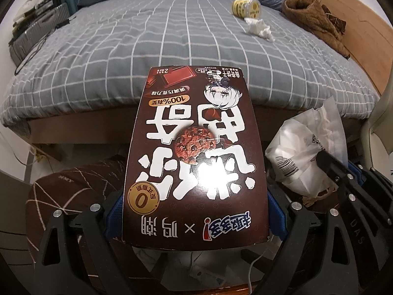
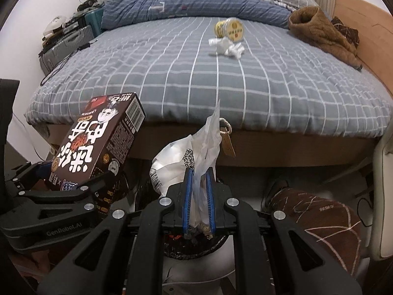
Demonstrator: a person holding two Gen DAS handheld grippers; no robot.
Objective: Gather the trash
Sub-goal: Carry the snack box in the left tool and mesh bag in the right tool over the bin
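We see dim, cool, even indoor light with no single source in view. Both fisheye views bend strongly at the edges, with black vignetted corners. The glossy dark brown cardboard cookie box (image 1: 196, 152) shows a soft sheen, and deep shadow pools under the grey white-checked bed (image 2: 221, 81). The crumpled white tissue (image 2: 227, 46) looks slightly smeared.

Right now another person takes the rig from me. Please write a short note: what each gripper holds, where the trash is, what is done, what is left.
Left gripper: shut on the brown cookie box, held off the bed.
Right gripper: shut on the white plastic bag.
On the checked bed cover: a yellow tub and crumpled tissue, not yet collected.
Done: box and bag are in hand.
Left: drop both, then probably fetch tissue and tub.
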